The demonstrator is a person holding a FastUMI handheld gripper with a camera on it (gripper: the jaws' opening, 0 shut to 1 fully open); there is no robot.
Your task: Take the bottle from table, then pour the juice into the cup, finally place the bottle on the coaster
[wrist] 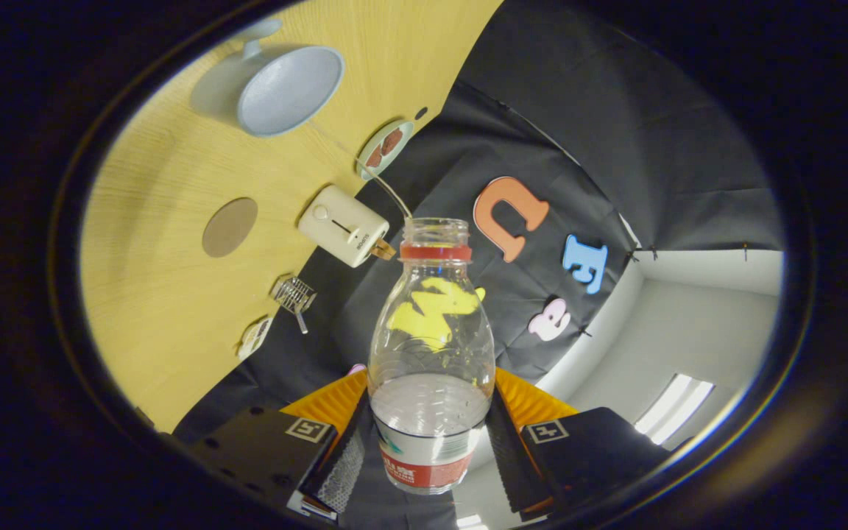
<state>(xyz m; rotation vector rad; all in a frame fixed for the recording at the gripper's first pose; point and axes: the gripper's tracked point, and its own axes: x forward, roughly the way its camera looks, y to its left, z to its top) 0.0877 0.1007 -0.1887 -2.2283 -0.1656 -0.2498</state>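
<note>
Gripper fingers stand on either side of the bottle and press against its lower body at the labelled band, so the tool is clamped on the bottle with the jaws drawn in to the width of that body. Bottle position: between the fingers, with its long axis running straight ahead along them, base nearest the camera and open, uncapped neck with its red collar pointing away. Clear liquid sits low in the body, level near the top of the label. Table orientation in the gripper view is strongly rotated; the wooden surface appears off to the left of the fingers and the booth wall fills the area beyond the neck, which indicates that the tool and bottle are tipped well off their upright attitude relative to the table. Cup position: on the table, well apart from the bottle neck, beyond and to the left of it, its mouth facing the camera. Coaster, a flat round disc, lies on the table nearer the fingers than the cup, just beside a small white toaster. Judged requirement for the coming move: the neck must swing toward the left side, because the mouth does not yet point at the cup.
</note>
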